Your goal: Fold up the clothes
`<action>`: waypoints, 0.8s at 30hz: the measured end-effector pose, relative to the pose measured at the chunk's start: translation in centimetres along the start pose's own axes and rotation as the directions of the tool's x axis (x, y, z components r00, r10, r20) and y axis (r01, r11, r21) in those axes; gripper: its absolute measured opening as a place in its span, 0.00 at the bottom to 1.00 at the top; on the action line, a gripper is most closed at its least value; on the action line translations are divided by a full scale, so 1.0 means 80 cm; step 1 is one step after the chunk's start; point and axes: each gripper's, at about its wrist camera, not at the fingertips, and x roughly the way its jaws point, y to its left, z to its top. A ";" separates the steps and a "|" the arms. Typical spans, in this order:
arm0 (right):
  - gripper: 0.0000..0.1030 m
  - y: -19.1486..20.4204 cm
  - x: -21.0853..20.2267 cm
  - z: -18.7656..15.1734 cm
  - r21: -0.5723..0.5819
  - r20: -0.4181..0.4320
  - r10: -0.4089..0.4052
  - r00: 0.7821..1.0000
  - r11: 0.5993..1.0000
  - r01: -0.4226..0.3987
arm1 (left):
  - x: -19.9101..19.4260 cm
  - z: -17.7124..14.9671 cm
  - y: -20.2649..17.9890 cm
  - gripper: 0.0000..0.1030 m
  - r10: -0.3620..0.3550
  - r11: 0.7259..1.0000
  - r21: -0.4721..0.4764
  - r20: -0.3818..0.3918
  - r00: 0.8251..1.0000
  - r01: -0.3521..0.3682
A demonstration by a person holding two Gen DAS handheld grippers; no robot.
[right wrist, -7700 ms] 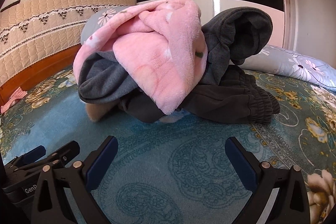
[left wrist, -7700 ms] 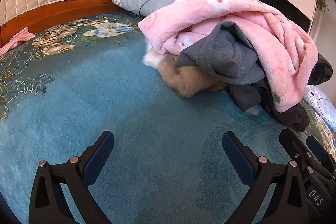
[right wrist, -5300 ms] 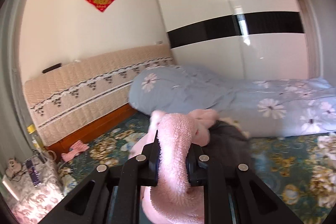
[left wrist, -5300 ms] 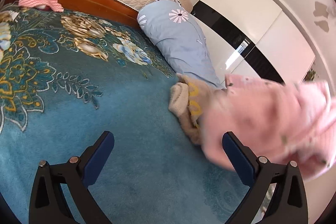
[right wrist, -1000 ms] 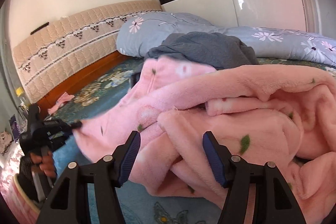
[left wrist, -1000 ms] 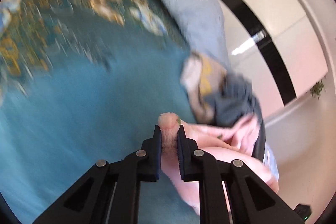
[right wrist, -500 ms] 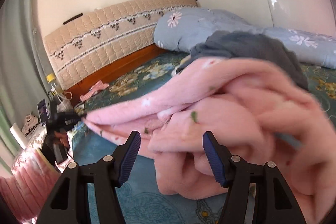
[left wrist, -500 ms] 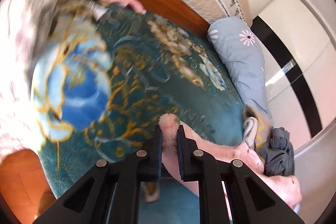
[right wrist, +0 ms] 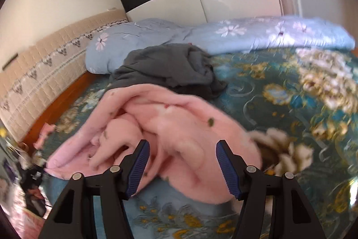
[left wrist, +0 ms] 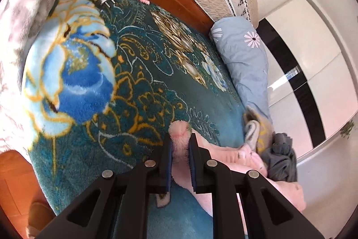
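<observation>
Two views: left wrist shows the left gripper [left wrist: 180, 150] clamped tight on a pink garment [left wrist: 237, 155] edge, over the teal blanket [left wrist: 143, 82]. Right wrist: right gripper [right wrist: 181, 168] jaws wide apart, gripping nothing, pink garment [right wrist: 170, 127] bunched just ahead beside grey clothes [right wrist: 170, 66].

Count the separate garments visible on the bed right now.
3: pink fleece pinched in the left claw; dark grey garment behind it; beige piece beside the pillow. Others may be hidden underneath.
</observation>
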 end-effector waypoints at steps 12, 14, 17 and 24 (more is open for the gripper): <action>0.60 0.070 0.109 -0.016 -0.061 -0.144 -0.053 0.988 0.997 0.045 | -0.001 0.002 0.001 0.13 -0.038 0.999 -0.007 -0.011 0.999 0.038; 0.23 0.069 0.108 -0.011 -0.047 -0.151 -0.060 0.987 0.997 0.054 | 0.000 0.003 0.002 0.13 -0.046 0.999 -0.013 -0.012 0.999 0.045; 0.14 0.070 0.085 0.007 -0.042 -0.108 -0.069 0.992 0.997 0.065 | -0.005 0.003 0.002 0.13 -0.079 0.997 -0.023 0.006 0.997 0.079; 0.12 0.062 -0.067 0.097 -0.041 0.226 -0.195 0.954 0.977 0.209 | -0.017 -0.003 -0.016 0.13 -0.151 0.988 0.018 0.030 0.988 0.150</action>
